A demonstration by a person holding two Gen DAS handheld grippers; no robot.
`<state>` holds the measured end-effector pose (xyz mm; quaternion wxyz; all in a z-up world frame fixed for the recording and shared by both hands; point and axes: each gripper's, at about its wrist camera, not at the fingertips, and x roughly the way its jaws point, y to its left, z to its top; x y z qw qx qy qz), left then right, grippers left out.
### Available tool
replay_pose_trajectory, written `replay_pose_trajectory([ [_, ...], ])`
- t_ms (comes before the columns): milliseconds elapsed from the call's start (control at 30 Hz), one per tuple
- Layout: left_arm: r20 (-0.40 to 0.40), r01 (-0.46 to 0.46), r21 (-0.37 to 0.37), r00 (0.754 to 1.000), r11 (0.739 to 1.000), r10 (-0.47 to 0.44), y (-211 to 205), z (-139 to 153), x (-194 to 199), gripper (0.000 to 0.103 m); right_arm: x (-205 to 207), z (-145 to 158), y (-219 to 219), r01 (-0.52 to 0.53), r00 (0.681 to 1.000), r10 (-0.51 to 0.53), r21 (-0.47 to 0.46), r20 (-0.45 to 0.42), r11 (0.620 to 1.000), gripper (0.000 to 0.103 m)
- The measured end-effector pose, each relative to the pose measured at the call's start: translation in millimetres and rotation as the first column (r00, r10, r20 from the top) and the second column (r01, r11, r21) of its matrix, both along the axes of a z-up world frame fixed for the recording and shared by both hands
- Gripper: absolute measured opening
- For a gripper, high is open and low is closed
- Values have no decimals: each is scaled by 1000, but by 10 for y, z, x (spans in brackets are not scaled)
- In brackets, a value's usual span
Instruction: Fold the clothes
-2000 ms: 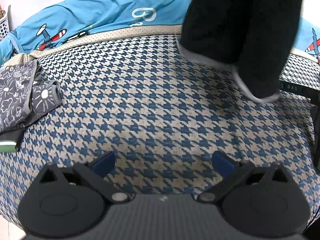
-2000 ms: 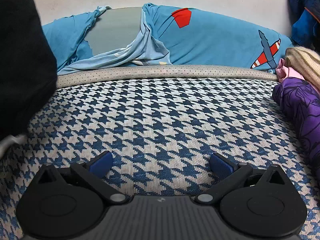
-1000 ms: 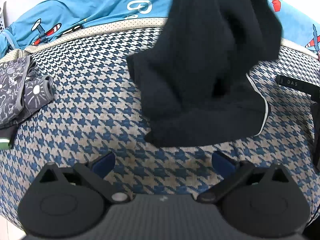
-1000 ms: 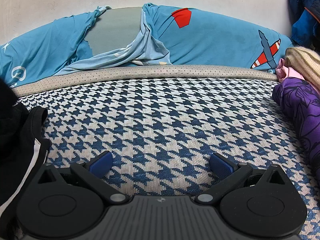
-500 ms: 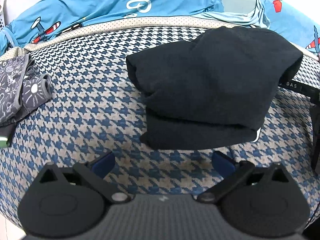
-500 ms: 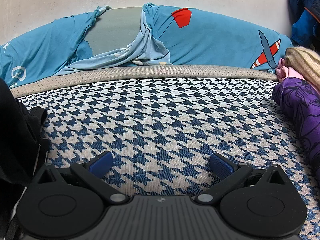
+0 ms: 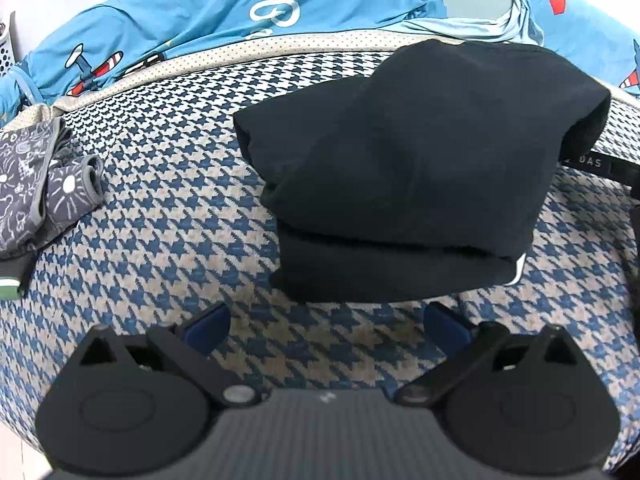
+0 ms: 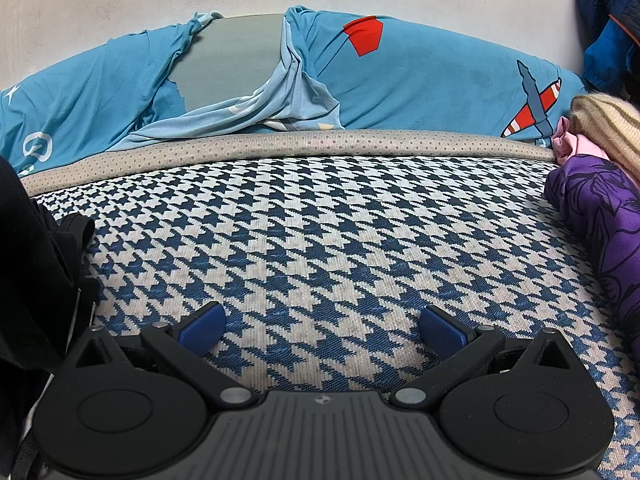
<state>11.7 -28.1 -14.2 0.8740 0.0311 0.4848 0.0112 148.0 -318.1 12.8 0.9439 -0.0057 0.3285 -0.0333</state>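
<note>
Left gripper (image 7: 326,330): jaws apart, empty, low in frame over houndstooth cover (image 7: 160,240). Black garment (image 7: 408,168): folded in layers, lying on cover at centre-right of left view, just beyond blue fingertips (image 7: 206,328); white trim at lower right corner. Grey patterned garment (image 7: 36,184): bunched at left edge. Right gripper (image 8: 322,330): jaws apart, empty, over bare houndstooth. Purple garment (image 8: 600,232): right edge of right view. Blue airplane-print bedding (image 8: 420,80): along back.
</note>
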Motion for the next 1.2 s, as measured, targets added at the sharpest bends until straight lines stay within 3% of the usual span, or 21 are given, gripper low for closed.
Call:
replay_pose_trajectory([
  [400,-20,-50,6,999,999,50,32,-90,108,103,2,11,5,-2,1000,2,0,-7,1000,103],
  [833,4,-31,33,1000,999,31,-27,-116,-34,103,-218,109,-5,-125,980,121,-12,-158,992,103],
  [1200,4,-60,-27,998,998,60,-79,-145,-211,103,-513,172,-31,-190,956,182,-11,-229,982,103],
])
